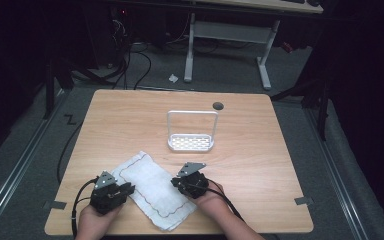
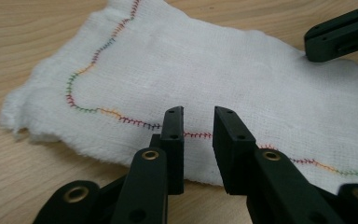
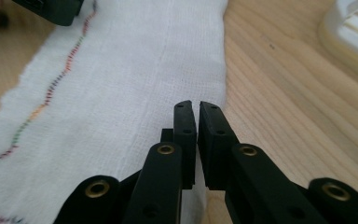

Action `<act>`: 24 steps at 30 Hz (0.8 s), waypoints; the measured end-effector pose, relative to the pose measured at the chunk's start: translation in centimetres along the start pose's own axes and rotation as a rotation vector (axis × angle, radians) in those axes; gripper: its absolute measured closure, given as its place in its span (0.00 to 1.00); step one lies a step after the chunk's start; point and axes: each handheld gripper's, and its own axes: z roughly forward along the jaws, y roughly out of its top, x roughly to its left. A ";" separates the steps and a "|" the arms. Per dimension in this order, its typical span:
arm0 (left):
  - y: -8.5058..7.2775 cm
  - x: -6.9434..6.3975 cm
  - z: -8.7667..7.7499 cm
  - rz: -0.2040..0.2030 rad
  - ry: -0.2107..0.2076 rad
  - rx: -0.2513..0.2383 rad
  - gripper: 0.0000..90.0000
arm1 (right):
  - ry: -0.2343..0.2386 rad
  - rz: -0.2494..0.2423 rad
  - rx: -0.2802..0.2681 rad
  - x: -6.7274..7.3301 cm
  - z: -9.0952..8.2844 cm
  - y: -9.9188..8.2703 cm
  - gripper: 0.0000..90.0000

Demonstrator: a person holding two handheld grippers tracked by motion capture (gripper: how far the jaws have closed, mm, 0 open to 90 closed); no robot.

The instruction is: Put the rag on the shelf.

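While the cloth [image 1: 152,189] lies flat and unfolded at the table's [image 1: 260,150] six o'clock, we hold the left gripper [image 2: 198,126] parted, the right gripper [image 3: 196,122] nearly closed, gripping nothing.

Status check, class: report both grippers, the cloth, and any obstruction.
Left gripper open over cloth edge. Right gripper nearly shut at opposite edge. Cloth flat on table. White rack beyond, clear.

Bright, evenly lit table [image 1: 130,115] against dark surroundings; soft close-up foreground blur.
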 end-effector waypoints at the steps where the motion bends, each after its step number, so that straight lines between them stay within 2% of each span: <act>1: 0.2 -0.1 0.3 -0.001 0.004 0.005 0.82 | 0.003 0.009 -0.004 0.1 0.0 -0.3 0.96; 4: 0.9 -0.6 1.4 0.006 -0.004 0.015 0.82 | 0.010 0.013 -0.005 0.5 -1.5 -1.8 0.97; 5: 1.3 -0.9 1.9 0.010 -0.019 0.018 0.83 | 0.012 0.009 -0.007 0.7 -1.9 -2.4 0.97; 6: 1.3 -0.9 1.9 0.010 -0.019 0.018 0.82 | 0.012 0.009 -0.007 0.7 -1.9 -2.4 0.97; 7: 2.1 -1.7 3.0 0.012 -0.067 0.037 0.82 | 0.033 0.027 -0.006 1.3 -3.6 -4.0 0.96; 8: 2.1 -1.7 3.0 0.012 -0.067 0.037 0.82 | 0.035 0.039 -0.008 1.6 -4.3 -4.8 0.96; 9: 2.4 -2.3 3.5 0.028 -0.084 0.045 0.82 | 0.035 0.039 -0.008 1.6 -4.3 -4.8 0.96; 10: 3.0 -3.7 4.6 0.076 -0.100 0.045 0.81 | 0.040 0.053 -0.010 2.1 -5.6 -6.0 0.94; 11: 3.0 -3.7 4.6 0.076 -0.100 0.045 0.80 | 0.040 0.053 -0.010 2.1 -5.6 -6.0 0.94; 12: 3.4 -4.7 5.3 0.101 -0.114 0.052 0.78 | 0.035 0.061 -0.025 2.2 -6.5 -6.3 0.91; 13: 3.5 -5.0 5.4 0.106 -0.113 0.050 0.75 | 0.039 0.057 -0.036 1.9 -6.7 -6.2 0.90; 14: 3.5 -5.0 5.4 0.106 -0.113 0.050 0.72 | 0.039 0.057 -0.036 1.9 -6.7 -6.2 0.90; 17: 3.1 -5.2 4.8 0.111 -0.076 0.016 0.69 | 0.006 0.086 -0.066 -0.2 -5.6 -3.9 0.86; 19: 2.9 -4.8 4.6 0.073 -0.090 0.014 0.68 | -0.022 0.101 -0.059 -1.4 -4.2 -2.6 0.86; 20: 2.9 -4.7 4.6 0.068 -0.090 0.014 0.68 | -0.033 0.109 -0.055 -1.9 -3.5 -2.1 0.86; 21: 2.9 -4.7 4.6 0.068 -0.090 0.014 0.69 | -0.033 0.109 -0.055 -1.9 -3.5 -2.1 0.86; 22: 2.8 -4.6 4.6 0.074 -0.092 0.016 0.69 | -0.047 0.113 -0.032 -2.6 -2.1 -1.3 0.86; 24: 2.9 -4.6 4.7 0.075 -0.093 0.017 0.69 | -0.052 0.109 -0.021 -2.8 -1.6 -1.1 0.87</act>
